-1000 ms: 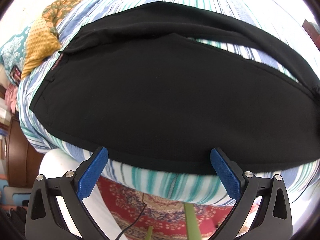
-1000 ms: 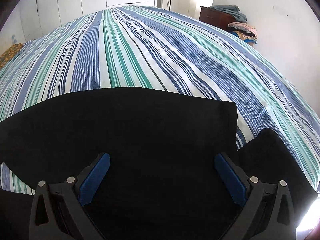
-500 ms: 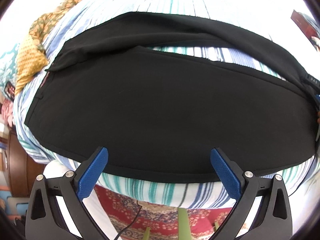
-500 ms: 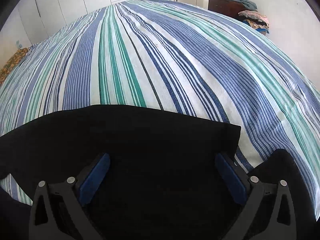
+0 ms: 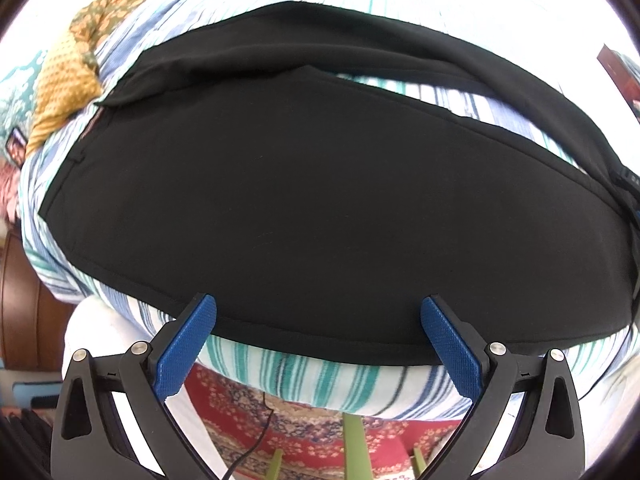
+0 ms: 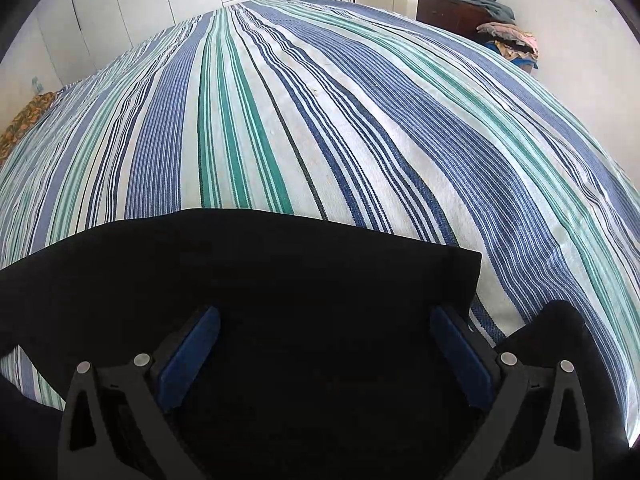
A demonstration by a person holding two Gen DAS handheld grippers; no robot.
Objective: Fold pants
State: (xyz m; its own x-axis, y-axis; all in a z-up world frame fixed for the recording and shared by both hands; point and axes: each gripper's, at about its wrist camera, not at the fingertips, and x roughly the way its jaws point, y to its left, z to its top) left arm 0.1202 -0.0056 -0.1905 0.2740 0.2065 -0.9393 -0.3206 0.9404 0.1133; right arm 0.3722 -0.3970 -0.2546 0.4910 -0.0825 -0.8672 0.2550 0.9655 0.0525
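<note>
On the striped bed (image 6: 320,120), both grippers hover over black pants (image 5: 320,200), jaws spread wide, empty.

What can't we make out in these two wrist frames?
- Left wrist: the pants' right end runs into the lens edge, cut off. The small tag there is too small to read.
- Right wrist: the pants' near part is too dark to show detail, and the frame bottom cuts it off. The pile by the wall is too far to identify.
- Neither view shows the person.
</note>
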